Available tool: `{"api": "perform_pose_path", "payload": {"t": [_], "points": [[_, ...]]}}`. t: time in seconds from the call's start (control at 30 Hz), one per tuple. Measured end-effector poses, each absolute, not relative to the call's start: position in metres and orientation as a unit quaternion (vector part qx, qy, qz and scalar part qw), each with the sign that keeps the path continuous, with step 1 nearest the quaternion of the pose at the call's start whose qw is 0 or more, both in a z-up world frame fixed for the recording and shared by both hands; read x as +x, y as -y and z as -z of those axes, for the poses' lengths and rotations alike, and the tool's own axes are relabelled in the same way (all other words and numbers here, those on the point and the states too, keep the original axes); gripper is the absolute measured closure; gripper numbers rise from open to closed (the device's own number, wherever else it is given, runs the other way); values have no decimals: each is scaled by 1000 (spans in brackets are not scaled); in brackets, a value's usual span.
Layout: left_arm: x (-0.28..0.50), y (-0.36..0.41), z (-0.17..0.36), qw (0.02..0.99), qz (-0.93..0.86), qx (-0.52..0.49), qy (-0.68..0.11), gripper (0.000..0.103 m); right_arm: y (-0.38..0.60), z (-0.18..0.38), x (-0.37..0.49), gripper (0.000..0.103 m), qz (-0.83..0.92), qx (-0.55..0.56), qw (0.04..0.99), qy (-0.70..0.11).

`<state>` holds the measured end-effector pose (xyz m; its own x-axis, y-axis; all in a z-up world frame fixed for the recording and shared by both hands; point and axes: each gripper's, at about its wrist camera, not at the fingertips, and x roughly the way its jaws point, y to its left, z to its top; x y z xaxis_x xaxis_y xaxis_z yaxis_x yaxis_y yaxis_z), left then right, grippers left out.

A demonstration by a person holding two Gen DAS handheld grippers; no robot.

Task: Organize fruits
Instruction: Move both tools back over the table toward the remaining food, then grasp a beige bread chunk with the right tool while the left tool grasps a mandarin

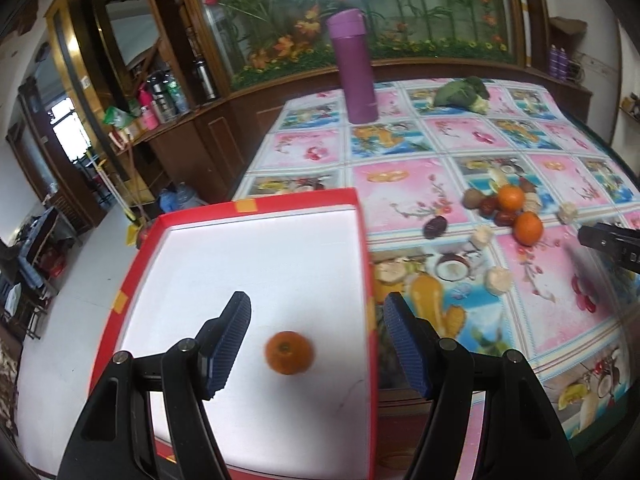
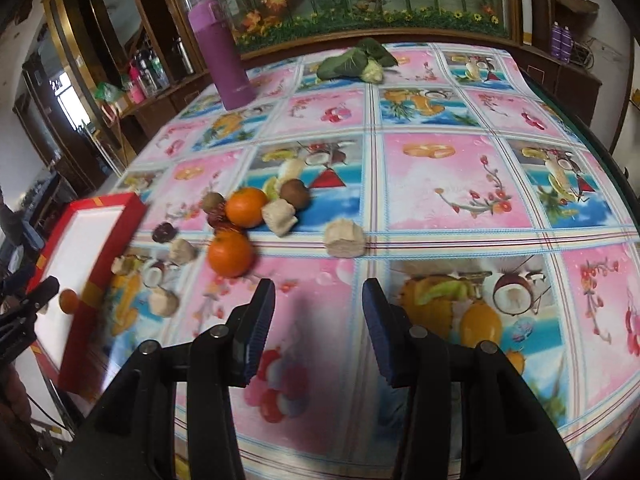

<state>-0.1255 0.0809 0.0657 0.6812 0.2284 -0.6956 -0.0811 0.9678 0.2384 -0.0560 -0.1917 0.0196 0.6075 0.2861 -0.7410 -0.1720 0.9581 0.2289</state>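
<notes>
Orange [image 1: 289, 352] lies between left gripper [image 1: 316, 344] fingers (untouched).

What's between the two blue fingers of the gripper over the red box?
In the left wrist view, a small orange lies on the white floor of the red box, between the open left gripper fingers, untouched.
</notes>
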Motion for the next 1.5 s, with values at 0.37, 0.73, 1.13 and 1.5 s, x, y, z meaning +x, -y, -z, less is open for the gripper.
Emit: {"api": "perform_pose_path", "payload": {"t": [0.37, 0.73, 1.13, 1.5], "points": [[-118, -64, -68, 910, -46, 88, -402, 34, 186, -17, -31, 56, -83, 26, 908, -409], [-88, -2, -59, 905, 41, 88, -415, 34, 189, -5, -10, 76, -97, 47, 897, -429], [-50, 47, -40, 885, 92, 75, -450, 34, 239, -29, -14, 76, -58, 142, 910, -386], [-29, 67, -21, 876, 91, 80, -466, 53, 247, -34, -17, 76, -80, 184, 903, -380]]}}
